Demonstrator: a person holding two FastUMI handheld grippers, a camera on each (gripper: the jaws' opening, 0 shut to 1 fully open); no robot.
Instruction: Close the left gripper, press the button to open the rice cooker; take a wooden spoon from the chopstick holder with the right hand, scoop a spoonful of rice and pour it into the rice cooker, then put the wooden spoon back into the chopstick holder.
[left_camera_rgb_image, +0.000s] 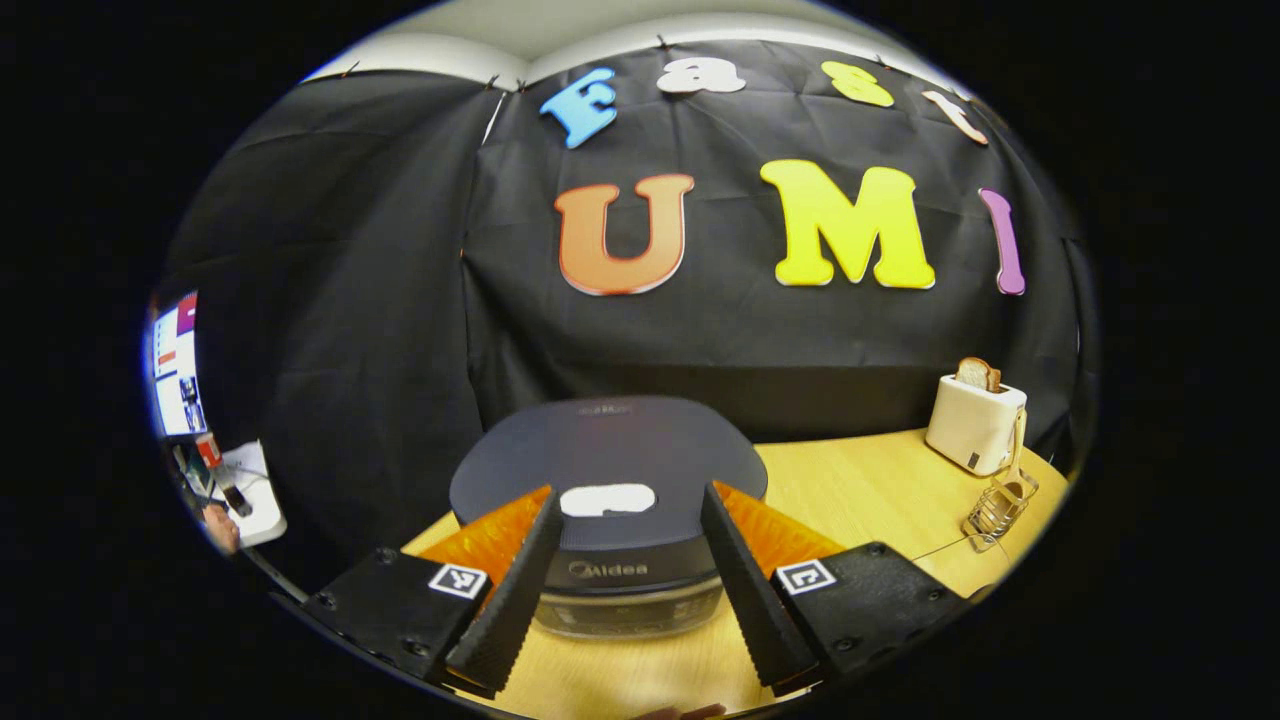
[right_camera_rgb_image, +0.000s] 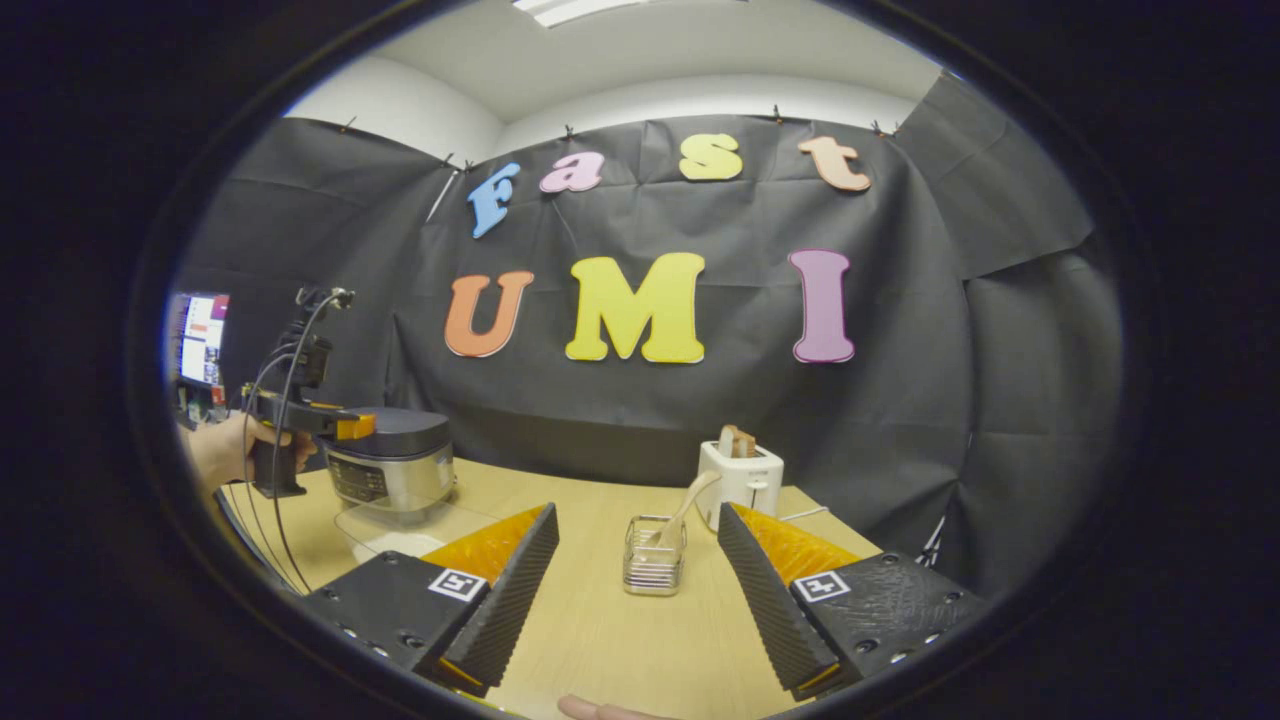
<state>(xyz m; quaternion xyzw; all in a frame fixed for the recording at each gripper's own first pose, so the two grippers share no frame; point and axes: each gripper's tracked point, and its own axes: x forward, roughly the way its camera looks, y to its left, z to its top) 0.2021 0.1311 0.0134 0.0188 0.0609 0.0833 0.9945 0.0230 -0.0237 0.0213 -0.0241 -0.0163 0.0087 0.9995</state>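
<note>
- Left gripper (left_camera_rgb_image: 625, 580) is held spread before the closed cooker (left_camera_rgb_image: 608, 470); it should be pressed together first, then pushed onto the white button (left_camera_rgb_image: 608, 499).
- Right gripper (right_camera_rgb_image: 635, 590) is spread, facing the spoon (right_camera_rgb_image: 683, 508).

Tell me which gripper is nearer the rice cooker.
Left. The left gripper hangs open right over the rice cooker; the right gripper sits farther off, facing the chopstick holder.

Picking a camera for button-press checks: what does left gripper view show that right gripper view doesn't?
Left gripper view: pale lid button close up, between the fingers of the open left tool. Right gripper view: a hand holding that tool, a clear container, the open right tool. Both: closed rice cooker, toaster, wire holder with wooden spoon.
</note>
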